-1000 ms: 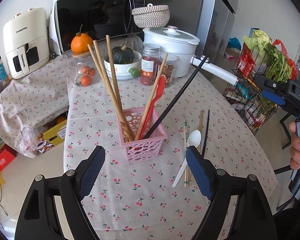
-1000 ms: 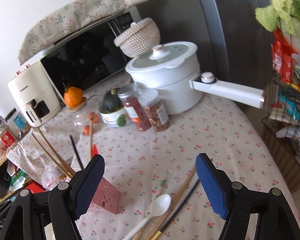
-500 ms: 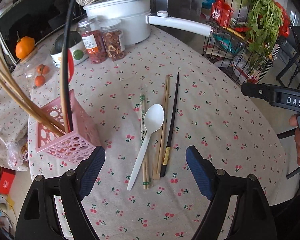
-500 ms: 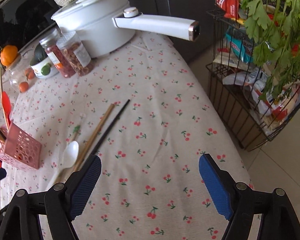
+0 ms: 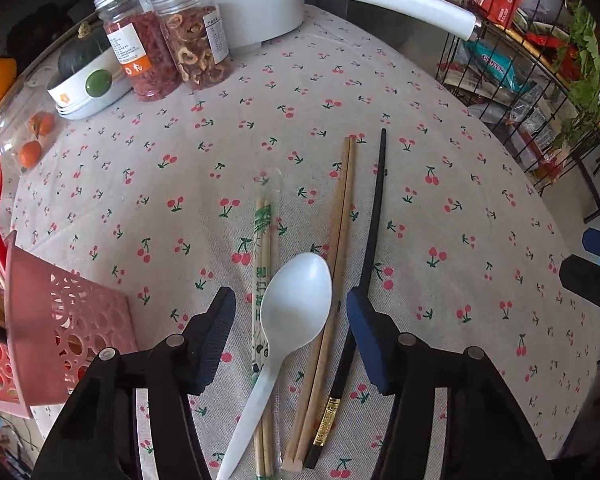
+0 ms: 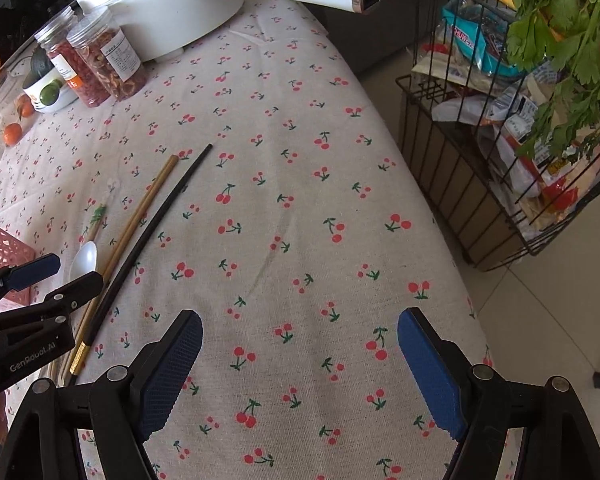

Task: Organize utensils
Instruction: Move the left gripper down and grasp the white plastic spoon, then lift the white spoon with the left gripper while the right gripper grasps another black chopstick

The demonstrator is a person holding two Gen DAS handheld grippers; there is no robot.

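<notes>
Cherry-print tablecloth (image 5: 480, 184) carries the loose utensils in a row; our left gripper (image 5: 290, 322) straddles the spoon (image 5: 296, 300), jaws closing but seemingly not yet touching, basket (image 5: 68, 332) nearby, while our right gripper (image 6: 300, 360) hovers spread, empty.

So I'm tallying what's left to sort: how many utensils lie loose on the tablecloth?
4: wrapped bamboo chopsticks leftmost, the white spoon on them, a wooden chopstick pair beside it, one black chopstick rightmost. Others may hide below the frame.
</notes>
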